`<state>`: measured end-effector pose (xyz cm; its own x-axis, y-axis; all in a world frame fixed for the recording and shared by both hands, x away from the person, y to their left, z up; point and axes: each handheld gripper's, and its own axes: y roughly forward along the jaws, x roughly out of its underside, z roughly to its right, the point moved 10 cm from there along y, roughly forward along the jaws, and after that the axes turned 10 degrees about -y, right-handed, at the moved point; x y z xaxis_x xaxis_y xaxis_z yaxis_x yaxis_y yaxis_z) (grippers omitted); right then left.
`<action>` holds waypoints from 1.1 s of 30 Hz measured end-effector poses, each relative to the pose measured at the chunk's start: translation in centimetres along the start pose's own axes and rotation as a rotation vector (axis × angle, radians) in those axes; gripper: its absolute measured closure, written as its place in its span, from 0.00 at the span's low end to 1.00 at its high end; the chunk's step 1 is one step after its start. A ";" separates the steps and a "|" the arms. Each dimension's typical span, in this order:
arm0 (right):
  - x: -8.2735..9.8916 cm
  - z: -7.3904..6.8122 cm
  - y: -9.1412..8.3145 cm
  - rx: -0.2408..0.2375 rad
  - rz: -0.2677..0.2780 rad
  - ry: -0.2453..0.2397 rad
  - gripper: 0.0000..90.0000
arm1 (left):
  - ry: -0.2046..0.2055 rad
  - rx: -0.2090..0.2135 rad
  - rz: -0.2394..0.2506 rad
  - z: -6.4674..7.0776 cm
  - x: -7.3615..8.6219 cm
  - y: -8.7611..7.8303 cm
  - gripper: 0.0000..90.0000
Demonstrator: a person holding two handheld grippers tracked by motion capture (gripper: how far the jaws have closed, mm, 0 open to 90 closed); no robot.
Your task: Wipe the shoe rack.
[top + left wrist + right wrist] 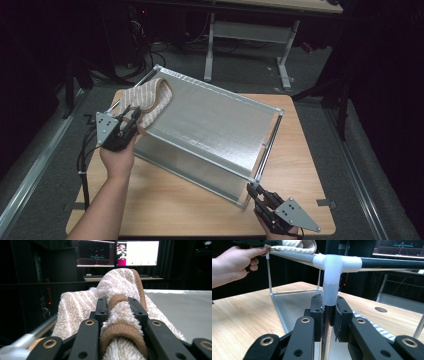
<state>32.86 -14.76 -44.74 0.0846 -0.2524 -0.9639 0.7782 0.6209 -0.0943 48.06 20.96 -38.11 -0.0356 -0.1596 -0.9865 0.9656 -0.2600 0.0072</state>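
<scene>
A beige striped towel (150, 100) with a brown border lies over the far left corner of a metal-framed rack (220, 91) with silvery mesh panels. My left gripper (134, 114) is shut on the towel's near edge. In the left gripper view the towel (117, 280) bunches up between the jaws of the left gripper (117, 302). My right gripper (251, 189) is shut on the rack's near right upright. In the right gripper view the right gripper (328, 303) clamps the shiny post (327, 325) just under a white corner joint (332, 272). The other hand (234, 265) holds the towel (297, 246) at the far end.
The rack stands askew on a wooden table (170, 200), with bare wood in front of it. A hole (381, 309) marks the tabletop at the right. Behind the table are a desk's white legs (285, 65) and floor cables (150, 50). Monitors (117, 252) glow far off.
</scene>
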 end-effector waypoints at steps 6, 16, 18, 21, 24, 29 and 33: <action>0.0 0.0 0.0 0.000 0.000 0.002 0.89 | 0.004 0.042 0.002 2.7 0.4 -0.3 0.81; 0.0 0.0 0.0 0.000 0.000 0.003 0.89 | 0.022 0.148 -0.017 9.1 1.5 -1.1 0.81; 0.0 0.0 0.0 0.000 0.000 0.004 0.89 | 0.022 0.181 -0.018 10.9 1.8 -1.4 0.81; 0.0 0.0 0.0 0.000 -0.001 0.006 0.89 | 0.004 0.220 -0.018 13.0 2.1 -1.8 0.81; 0.0 0.0 0.0 0.000 0.000 0.006 0.89 | -0.015 0.261 -0.016 15.4 2.5 -2.2 0.81; 0.0 0.0 -0.1 0.000 -0.001 0.002 0.89 | -0.060 0.321 0.006 19.2 2.8 -2.6 0.81; 0.0 0.0 -0.1 0.001 -0.003 0.002 0.89 | 0.014 0.350 -0.025 20.9 3.4 -3.1 0.81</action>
<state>32.77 -14.81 -44.76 0.0811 -0.2526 -0.9642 0.7789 0.6196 -0.0968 39.56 1.30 -38.04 -0.0519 -0.1368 -0.9892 0.8173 -0.5750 0.0366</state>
